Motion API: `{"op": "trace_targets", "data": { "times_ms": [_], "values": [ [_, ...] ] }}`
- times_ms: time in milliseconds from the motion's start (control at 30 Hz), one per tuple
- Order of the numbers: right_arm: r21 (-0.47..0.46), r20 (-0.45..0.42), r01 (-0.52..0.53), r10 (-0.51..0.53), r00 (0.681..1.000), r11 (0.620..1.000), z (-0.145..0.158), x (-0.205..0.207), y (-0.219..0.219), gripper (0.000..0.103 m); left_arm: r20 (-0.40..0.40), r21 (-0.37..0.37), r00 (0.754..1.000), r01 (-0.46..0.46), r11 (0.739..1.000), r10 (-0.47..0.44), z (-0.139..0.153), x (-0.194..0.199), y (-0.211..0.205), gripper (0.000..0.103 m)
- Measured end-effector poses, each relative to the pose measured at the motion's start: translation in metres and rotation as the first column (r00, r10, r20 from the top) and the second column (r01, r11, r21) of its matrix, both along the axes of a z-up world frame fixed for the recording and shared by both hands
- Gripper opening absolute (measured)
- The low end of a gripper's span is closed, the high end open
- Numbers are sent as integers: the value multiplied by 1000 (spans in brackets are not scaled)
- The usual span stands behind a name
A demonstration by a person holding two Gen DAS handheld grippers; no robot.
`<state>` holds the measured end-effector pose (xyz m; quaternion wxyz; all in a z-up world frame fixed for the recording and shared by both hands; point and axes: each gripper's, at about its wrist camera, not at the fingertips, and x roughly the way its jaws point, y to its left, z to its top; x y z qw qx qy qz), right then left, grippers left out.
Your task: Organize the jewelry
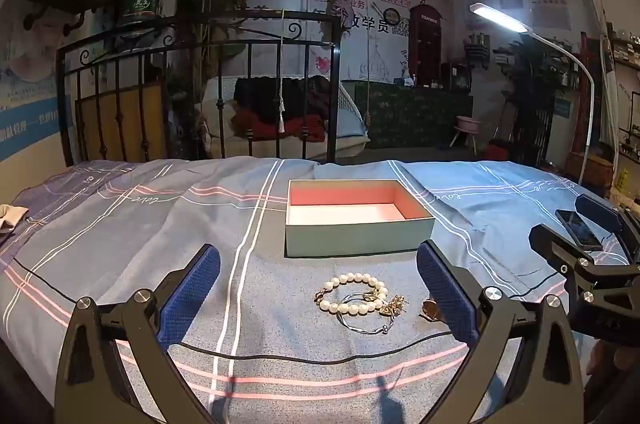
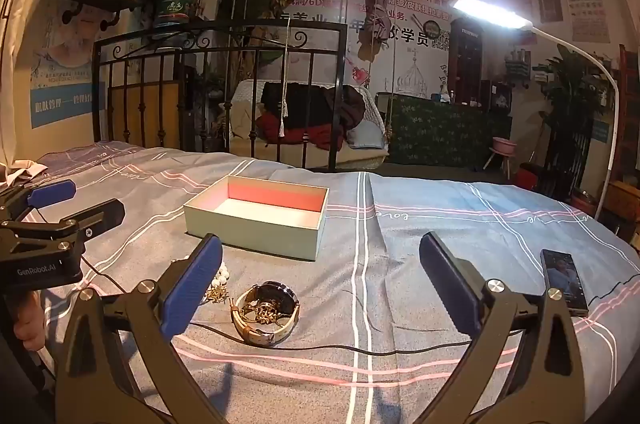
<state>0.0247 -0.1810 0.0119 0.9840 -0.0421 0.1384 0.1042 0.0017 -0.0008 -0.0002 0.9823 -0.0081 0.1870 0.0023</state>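
Blue-grey bedsheet (image 1: 120, 244) with pink and white stripes covers the bed that carries all items.

Item 1: open box (image 1: 358, 218), pale mint outside, pink lining, nothing visible inside. It sits toward the far side of the bed, beyond the jewelry.

Item 2: pearl bracelet (image 1: 352, 294), lying flat on the sheet just in front of the box. A thin silver bangle (image 1: 366, 320) overlaps it, and a small gold chain piece (image 1: 392, 304) touches both.

Item 3: wristwatch (image 2: 266, 312) with a pale strap curled into a loop, a gold chain tangled inside the loop. It lies just beside the pearl cluster, nearer the right-hand side.

Item 4: phone (image 2: 564, 282), screen lit, on the sheet well apart from the jewelry, to the right. Item 5: lamp (image 2: 490, 12), lit, arching over the bed.

Left gripper (image 1: 318, 288): jaws wide, holding nothing, raised over the sheet with the pearl cluster lying between the blue pads in its view. Right gripper (image 2: 320, 284): jaws wide, empty, the watch lying ahead between them.

Step in hand, as judged: the start of sorting, with no piece yet in the box. The next move calls for lowering one set of jaws over a single piece, closing on it without dragging the tangled neighbours, then carrying it over the box rim.
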Motion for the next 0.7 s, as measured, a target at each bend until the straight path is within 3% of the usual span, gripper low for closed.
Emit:
{"op": "trace_targets", "data": {
  "times_ms": [700],
  "values": [
    [-3,-17,3,-3,1000,1000,-5,3,1,97,7,-12,1000,1,1000,-1,1,0,2,96]
  ]
}}
